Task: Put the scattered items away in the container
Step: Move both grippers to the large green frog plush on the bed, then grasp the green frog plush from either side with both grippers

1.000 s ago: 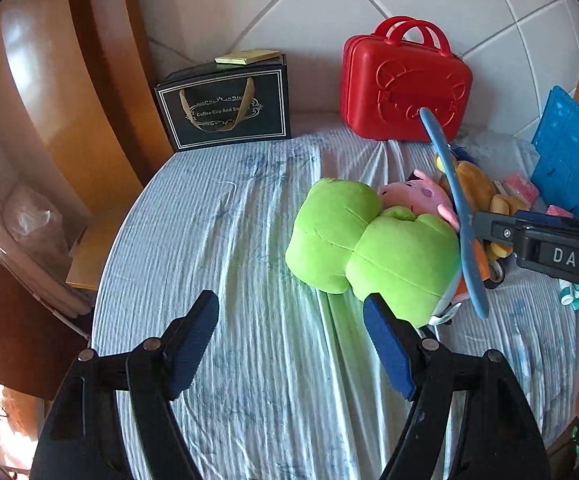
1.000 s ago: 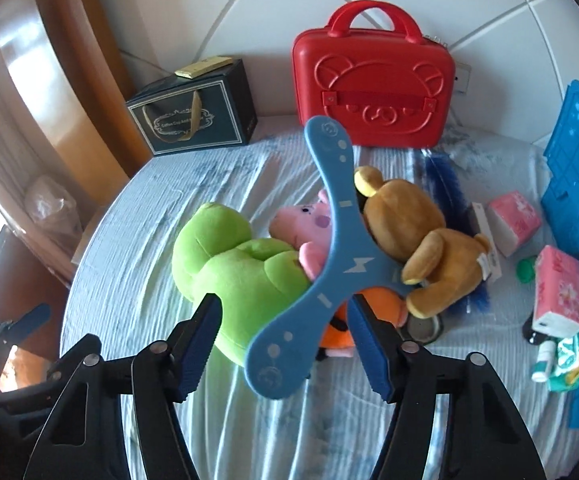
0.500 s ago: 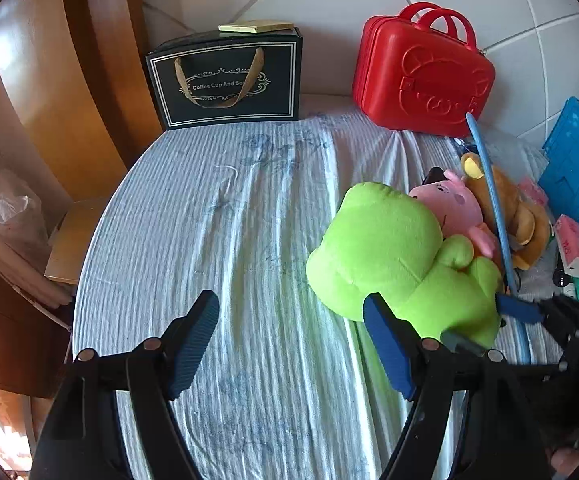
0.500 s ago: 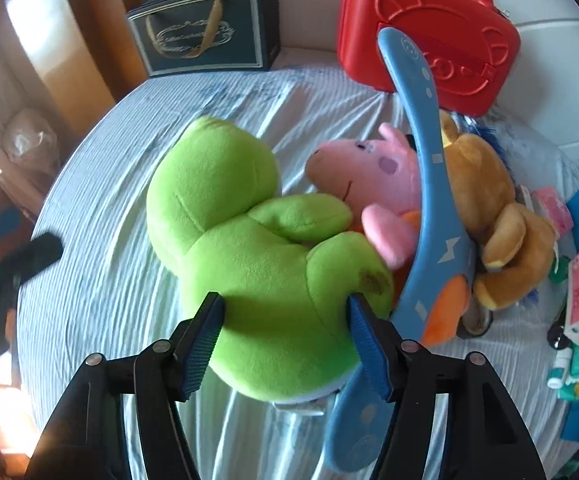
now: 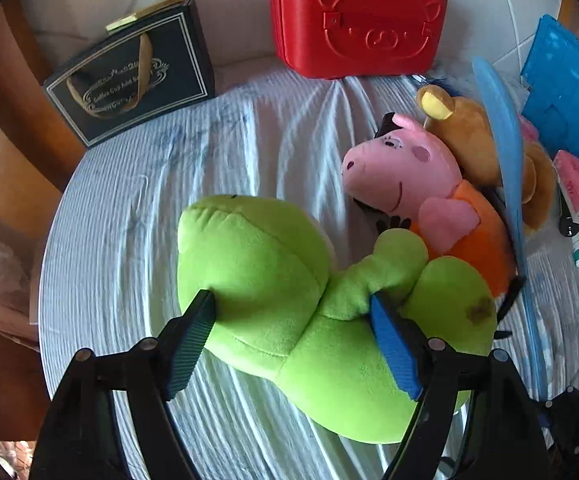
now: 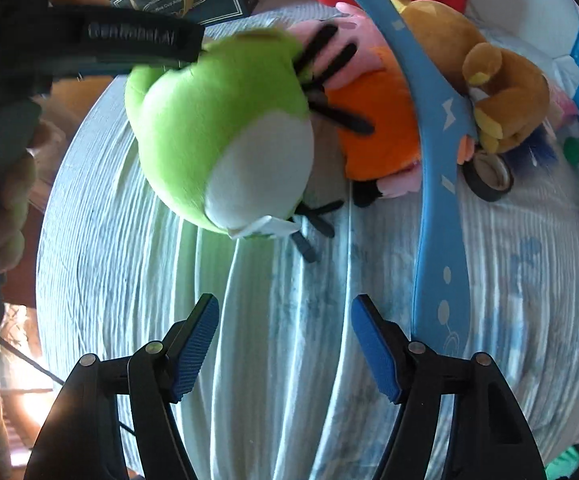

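Observation:
A green plush (image 5: 289, 280) lies on the striped bedsheet (image 5: 137, 208), with a pink pig plush (image 5: 401, 172), a brown bear (image 5: 469, 140) and a blue boomerang (image 5: 509, 168) crowded against its right. My left gripper (image 5: 291, 320) straddles the green plush, jaws opening, its pads at the plush's sides without squeezing. In the right wrist view that gripper's black body covers the green plush (image 6: 217, 120) from the upper left. My right gripper (image 6: 285, 320) is open over bare sheet, nothing between its fingers. The boomerang (image 6: 437, 184) lies just right of it.
A red suitcase (image 5: 357, 16) and a dark gift bag (image 5: 129, 76) stand against the headboard. A blue crate (image 5: 565, 80), pink tissue packs (image 5: 577, 184) and a black tape roll (image 6: 489, 176) sit at the right. The bed's edge runs along the left, where a hand (image 6: 1, 200) shows.
Both grippers came down toward the bed. The left one shifted right onto the green plush and widened. The right one now faces bare sheet, with the boomerang off to its right.

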The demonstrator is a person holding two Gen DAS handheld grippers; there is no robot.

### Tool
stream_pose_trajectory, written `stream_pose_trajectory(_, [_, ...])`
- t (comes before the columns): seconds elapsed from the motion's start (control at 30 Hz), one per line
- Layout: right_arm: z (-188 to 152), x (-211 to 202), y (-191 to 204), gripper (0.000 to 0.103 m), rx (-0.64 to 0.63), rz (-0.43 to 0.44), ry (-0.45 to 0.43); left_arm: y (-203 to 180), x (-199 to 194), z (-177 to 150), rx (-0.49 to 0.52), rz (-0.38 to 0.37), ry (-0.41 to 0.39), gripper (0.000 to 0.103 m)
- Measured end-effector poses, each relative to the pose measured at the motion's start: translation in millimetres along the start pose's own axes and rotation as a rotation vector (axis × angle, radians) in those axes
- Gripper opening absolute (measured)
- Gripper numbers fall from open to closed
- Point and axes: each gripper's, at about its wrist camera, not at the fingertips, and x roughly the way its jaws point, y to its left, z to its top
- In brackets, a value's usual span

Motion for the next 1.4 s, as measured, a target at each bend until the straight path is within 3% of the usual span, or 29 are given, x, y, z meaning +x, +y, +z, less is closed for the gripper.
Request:
stream_pose_trajectory(0.17, [1.5,-37.2,-9.9,0.070,0.021,-0.012,-0.092,24.7,-13.7,-57.7,-0.064,0.000,0.026,0.086])
stream_pose_trajectory(0.3, [9.7,-53.2,-0.4,0.076,0.016,0.037,-0.135,41.3,-19.8,-99.9,-0.100,0.029,0.054,0.085])
stream_pose_trajectory(0.47, [6.9,-36.1,39.8,0.077,-0.039,0.086,-0.097,66.6,-24.7,-139.5,-0.145,0.049,0.096,0.085])
stream_pose_trajectory(0.63, [-0.4,-12.4,79.0,0.077,-0.103,0.151,-0.044,94.1,-41.0,-164.4,-0.203,0.095,0.078,0.085])
stream_pose_trajectory(0.67, [-1.5,-8.4,86.7,0.078,-0.108,0.164,-0.037,100.2,-45.1,-166.8,-0.211,0.113,0.069,0.085])
stream_pose_trajectory(0.73, [-2.7,2.5,100.8,0.096,-0.126,0.155,-0.020,113.8,-56.3,-167.4,-0.234,0.138,0.039,0.085])
stream_pose_trajectory(0.83, [-10.7,23.7,110.1,0.098,-0.138,0.105,0.020,127.9,-72.3,-158.0,-0.256,0.114,-0.037,0.085])
stream_pose_trajectory(0.93, [-17.1,37.8,100.0,0.098,-0.082,0.151,0.074,123.8,-70.7,-138.1,-0.206,0.082,-0.083,0.085])
stream_pose_trajectory(1.1, [-22.3,34.8,83.9,0.098,-0.039,0.127,0.060,99.8,-25.6,-119.1,-0.071,0.023,-0.002,0.085])
stream_pose_trajectory(1.17, [-21.7,36.0,79.5,0.098,-0.021,0.147,0.067,95.5,-7.2,-126.5,-0.069,0.014,0.049,0.086])
stream_pose_trajectory(1.27, [-22.6,46.9,80.5,0.098,-0.030,0.150,0.078,97.0,-4.5,-134.4,-0.112,-0.013,0.046,0.086])
stream_pose_trajectory(1.33, [-22.2,52.3,81.9,0.098,-0.060,0.096,0.073,101.8,-2.3,-137.8,-0.160,-0.065,0.069,0.086])
stream_pose_trajectory(1.4, [-16.8,45.1,83.9,0.098,-0.138,-0.031,0.026,100.5,-2.0,-144.6,-0.196,-0.131,0.080,0.085])
